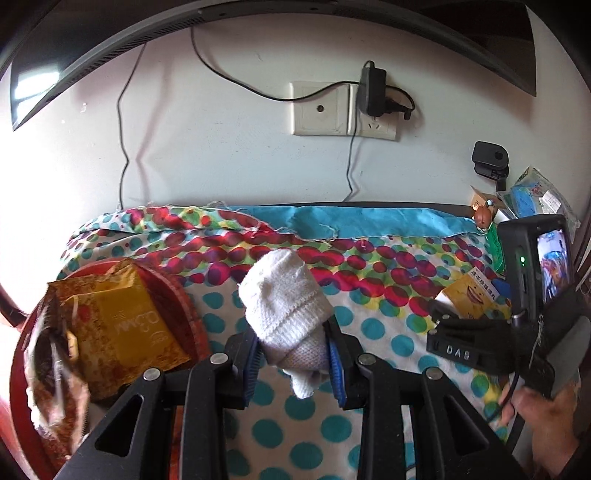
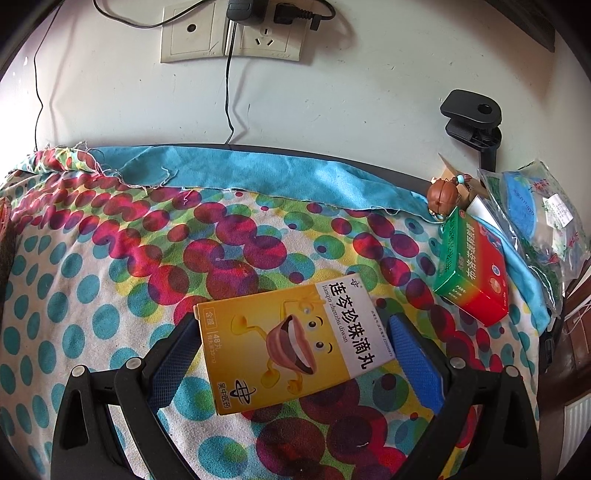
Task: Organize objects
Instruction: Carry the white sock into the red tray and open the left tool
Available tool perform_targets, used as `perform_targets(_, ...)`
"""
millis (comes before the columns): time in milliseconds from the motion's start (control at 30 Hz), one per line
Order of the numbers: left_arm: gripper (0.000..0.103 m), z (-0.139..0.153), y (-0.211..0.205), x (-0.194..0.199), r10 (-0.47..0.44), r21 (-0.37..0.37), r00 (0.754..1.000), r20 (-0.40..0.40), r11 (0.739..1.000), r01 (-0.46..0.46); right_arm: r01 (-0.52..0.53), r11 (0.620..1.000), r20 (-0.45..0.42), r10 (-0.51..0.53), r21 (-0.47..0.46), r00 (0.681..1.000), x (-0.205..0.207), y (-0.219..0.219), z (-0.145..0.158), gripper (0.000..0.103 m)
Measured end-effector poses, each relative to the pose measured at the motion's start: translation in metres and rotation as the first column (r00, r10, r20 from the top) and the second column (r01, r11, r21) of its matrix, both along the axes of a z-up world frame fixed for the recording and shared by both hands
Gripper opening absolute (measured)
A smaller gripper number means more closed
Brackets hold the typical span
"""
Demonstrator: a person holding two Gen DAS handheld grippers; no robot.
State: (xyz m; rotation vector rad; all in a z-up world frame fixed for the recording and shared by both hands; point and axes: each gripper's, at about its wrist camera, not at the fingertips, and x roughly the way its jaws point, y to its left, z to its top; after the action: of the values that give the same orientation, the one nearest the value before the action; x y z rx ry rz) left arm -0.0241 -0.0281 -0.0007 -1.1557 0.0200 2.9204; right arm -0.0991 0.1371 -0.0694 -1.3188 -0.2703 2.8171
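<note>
My left gripper [image 1: 293, 356] is shut on a white knitted sock [image 1: 284, 302], held above the dotted cloth [image 1: 369, 325]. A red basket [image 1: 177, 295] sits to its left with a gold packet [image 1: 129, 325] and other snack bags in it. My right gripper [image 2: 295, 339] is open around a yellow medicine box [image 2: 291, 347] that lies flat on the dotted cloth [image 2: 110, 277]; the left finger touches the box edge, the right finger stands slightly apart. The right gripper also shows in the left wrist view [image 1: 465, 343] at the right, beside the yellow box [image 1: 469, 295].
A green and red medicine box [image 2: 469, 266] lies at the right. Behind it are a small brown figurine [image 2: 441, 197], plastic bags [image 2: 535, 214] and a black clip mount [image 2: 472, 118]. The wall with sockets [image 2: 229, 35] and cables stands behind the table.
</note>
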Motion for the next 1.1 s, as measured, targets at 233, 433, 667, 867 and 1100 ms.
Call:
perform_targets(233, 0.032, 0.009, -0.071, 0.032, 0.124, 0.012, 0.992, -0.006, 0.992, -0.124, 0.0, 1.0, 0.017, 0.0, -0.009, 1.0, -0.003, -0.001, -0.001, 0.099)
perform_targets(433, 0.032, -0.001, -0.136, 0.064, 0.26, 0.055, 0.965, 0.036, 0.963, -0.262, 0.004, 0.999, 0.034, -0.003, -0.032, 0.999, -0.004, 0.003, -0.004, 0.099)
perform_targets(667, 0.032, -0.016, -0.179, 0.094, 0.341, 0.078, 0.938, 0.064, 0.935, -0.345, 0.004, 1.0, 0.031, -0.003, -0.023, 1.0, -0.004, 0.003, -0.004, 0.099)
perform_targets(867, 0.032, -0.019, -0.188, 0.099, 0.351, 0.072, 0.934, 0.064, 0.932, -0.355, 0.004, 1.0, 0.028, -0.004, -0.013, 1.0, -0.003, 0.002, -0.004, 0.099)
perform_targets(1100, 0.033, -0.025, -0.18, 0.105, 0.338, 0.068, 0.938, 0.08, 0.937, -0.343, 0.005, 1.0, 0.028, -0.004, -0.013, 1.0, -0.003, 0.0, -0.004, 0.099)
